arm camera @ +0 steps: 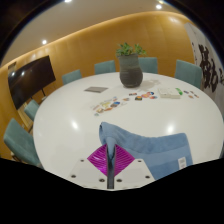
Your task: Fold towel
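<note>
A light blue towel (150,147) lies on the white round table (70,120), spread just ahead and to the right of my fingers. My gripper (109,155) is shut on the towel's near left corner, and a strip of the cloth runs down between the two magenta pads (98,159). The pinched edge rises a little above the table. A small white label (183,162) shows on the towel near its right end.
A potted plant (130,65) in a grey pot stands at the table's far middle. Small items and papers (130,98) lie scattered beyond the towel. Teal chairs (17,136) ring the table. A dark screen (30,77) hangs on the wooden wall to the left.
</note>
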{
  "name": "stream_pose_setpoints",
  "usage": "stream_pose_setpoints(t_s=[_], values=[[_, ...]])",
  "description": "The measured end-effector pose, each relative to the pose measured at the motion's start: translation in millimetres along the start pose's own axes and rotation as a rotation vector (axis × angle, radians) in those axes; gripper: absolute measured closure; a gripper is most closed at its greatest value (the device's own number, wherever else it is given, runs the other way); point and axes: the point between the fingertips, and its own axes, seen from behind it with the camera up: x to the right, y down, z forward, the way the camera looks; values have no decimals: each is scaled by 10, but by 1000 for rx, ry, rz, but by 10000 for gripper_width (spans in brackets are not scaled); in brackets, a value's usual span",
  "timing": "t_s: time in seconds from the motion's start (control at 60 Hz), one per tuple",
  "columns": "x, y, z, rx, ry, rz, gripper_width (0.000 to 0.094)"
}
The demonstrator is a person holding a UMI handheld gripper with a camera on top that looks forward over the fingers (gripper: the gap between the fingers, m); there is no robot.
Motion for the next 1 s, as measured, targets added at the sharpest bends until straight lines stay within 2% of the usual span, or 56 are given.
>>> stream_pose_setpoints(t_s=[0.05, 0.117, 0.2, 0.267, 0.3, 0.35, 0.4, 0.467, 0.5, 0.617, 0.75, 1.0], values=[[14, -269, -139, 36, -38, 59, 873], [195, -509, -228, 67, -36, 124, 872], [754, -476, -198, 59, 48, 153, 871], [1367, -176, -84, 1, 146, 145, 860], [1522, -60, -37, -40, 192, 145, 825], [1817, 96, -7, -72, 245, 137, 721], [2178, 314, -59, -123, 315, 120, 491], [2283, 263, -162, -124, 344, 98, 154], [2265, 215, -238, -111, 337, 82, 54], [2182, 73, -684, -86, 360, -12, 77], [1755, 2, -1198, -74, 327, -5, 77], [1159, -144, -2042, -40, 359, -2, 75]])
